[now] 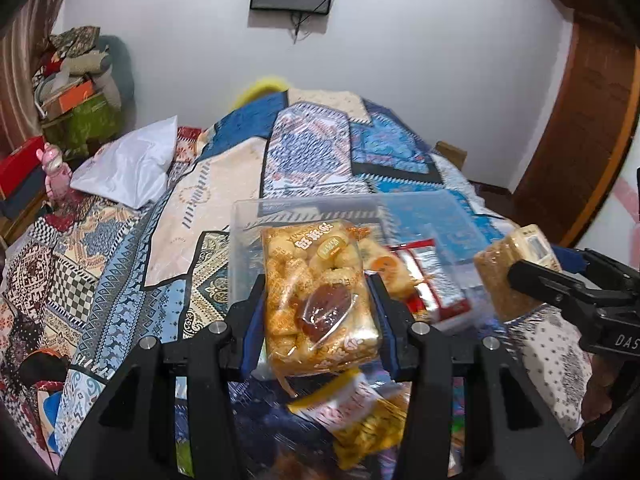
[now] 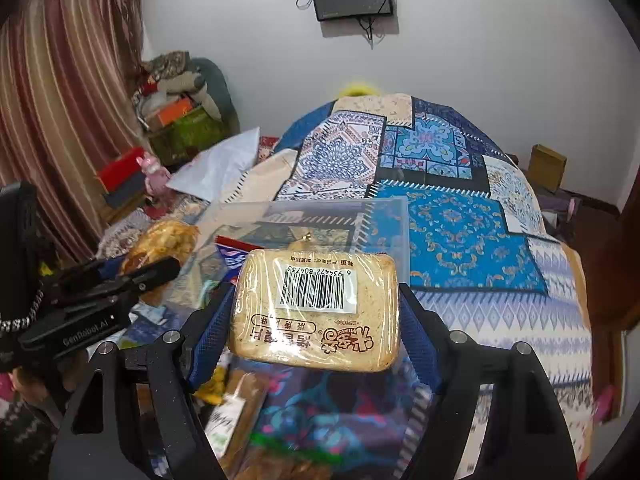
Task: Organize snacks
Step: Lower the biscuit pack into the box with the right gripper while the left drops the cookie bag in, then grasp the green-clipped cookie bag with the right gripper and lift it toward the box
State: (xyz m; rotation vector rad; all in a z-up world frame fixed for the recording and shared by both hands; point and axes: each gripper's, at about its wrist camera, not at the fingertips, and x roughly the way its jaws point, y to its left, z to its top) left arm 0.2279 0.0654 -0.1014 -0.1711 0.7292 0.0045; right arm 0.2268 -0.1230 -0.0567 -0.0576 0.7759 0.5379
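Over the patchwork-quilted bed, two packets held aloft at once: a crinkly clear bag of golden puffed snacks with a dark red date-like piece [image 1: 320,300], pinched between the blue-padded jaws of the left gripper [image 1: 318,312], and a flat, rounded-corner slab of pale toasted biscuit in tight clear wrap with a white barcode label [image 2: 316,312], clamped side to side in the right gripper [image 2: 316,320]. Both carried just in front of and above the near edge of a clear rigid plastic storage box [image 1: 248,240], already holding a red and silver foil packet [image 1: 432,280] and a round orange-printed snack. Step in hand, by the look of it: the carry toward the bin, with both loads yet to be set inside. Next move likely calls for easing each packet forward past the near wall, lowering into free space beside the foil pack, then spreading the jaws; the puffed bag soft and crushable, so a light squeeze. More loose wrappers, among them a yellow and white pouch [image 1: 360,412], below on the blue and cream patterned cotton quilt [image 1: 320,152].
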